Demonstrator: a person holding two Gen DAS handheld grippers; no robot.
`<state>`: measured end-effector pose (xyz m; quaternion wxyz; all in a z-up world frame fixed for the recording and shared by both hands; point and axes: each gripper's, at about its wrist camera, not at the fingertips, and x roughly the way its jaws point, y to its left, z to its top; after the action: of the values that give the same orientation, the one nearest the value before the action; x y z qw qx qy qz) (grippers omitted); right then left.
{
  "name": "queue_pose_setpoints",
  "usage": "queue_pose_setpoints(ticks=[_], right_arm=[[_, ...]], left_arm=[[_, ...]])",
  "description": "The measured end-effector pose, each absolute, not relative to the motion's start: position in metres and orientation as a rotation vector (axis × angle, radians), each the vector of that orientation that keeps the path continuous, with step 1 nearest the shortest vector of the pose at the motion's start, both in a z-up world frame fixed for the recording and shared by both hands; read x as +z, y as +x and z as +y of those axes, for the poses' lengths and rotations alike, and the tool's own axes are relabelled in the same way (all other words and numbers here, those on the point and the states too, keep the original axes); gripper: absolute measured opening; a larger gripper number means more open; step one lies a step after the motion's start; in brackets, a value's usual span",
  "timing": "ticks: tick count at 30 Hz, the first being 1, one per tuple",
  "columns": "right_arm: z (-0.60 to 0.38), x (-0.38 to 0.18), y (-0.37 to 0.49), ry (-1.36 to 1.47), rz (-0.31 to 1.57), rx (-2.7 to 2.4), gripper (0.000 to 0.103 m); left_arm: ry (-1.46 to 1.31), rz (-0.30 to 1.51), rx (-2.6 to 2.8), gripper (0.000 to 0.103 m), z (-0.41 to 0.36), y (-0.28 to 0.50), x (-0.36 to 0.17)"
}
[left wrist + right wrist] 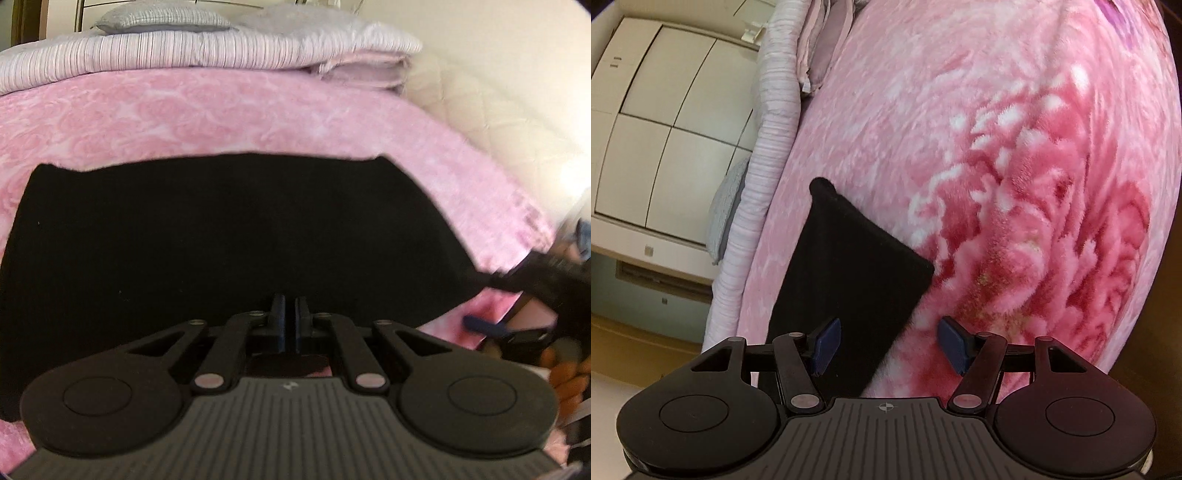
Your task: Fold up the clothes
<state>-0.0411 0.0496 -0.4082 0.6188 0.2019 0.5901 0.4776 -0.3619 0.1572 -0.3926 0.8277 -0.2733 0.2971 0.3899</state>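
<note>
A black garment lies flat on the pink floral blanket of a bed. My left gripper sits low over the garment's near edge with its jaws nearly together; whether cloth is pinched between them is hidden. In the right wrist view the garment shows as a narrow dark folded strip. My right gripper is open, its blue pads straddling the garment's near corner and the blanket. The right gripper also shows blurred in the left wrist view.
A folded striped quilt and a grey pillow lie at the head of the bed. A cream quilted surface is to the right. A white wardrobe stands beyond the bed's edge.
</note>
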Motion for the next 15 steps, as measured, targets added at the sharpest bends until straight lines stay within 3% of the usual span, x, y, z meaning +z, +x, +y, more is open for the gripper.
queue_pose_setpoints(ticks=[10, 15], right_arm=[[0.057, -0.417, -0.042, 0.532, 1.342, 1.062, 0.063], [0.061, -0.412, -0.044, 0.530, 1.310, 1.099, 0.045]], left_arm=[[-0.569, 0.680, 0.840, 0.006, 0.160, -0.354, -0.394], [-0.615, 0.675, 0.833, 0.006, 0.165, -0.357, -0.392]])
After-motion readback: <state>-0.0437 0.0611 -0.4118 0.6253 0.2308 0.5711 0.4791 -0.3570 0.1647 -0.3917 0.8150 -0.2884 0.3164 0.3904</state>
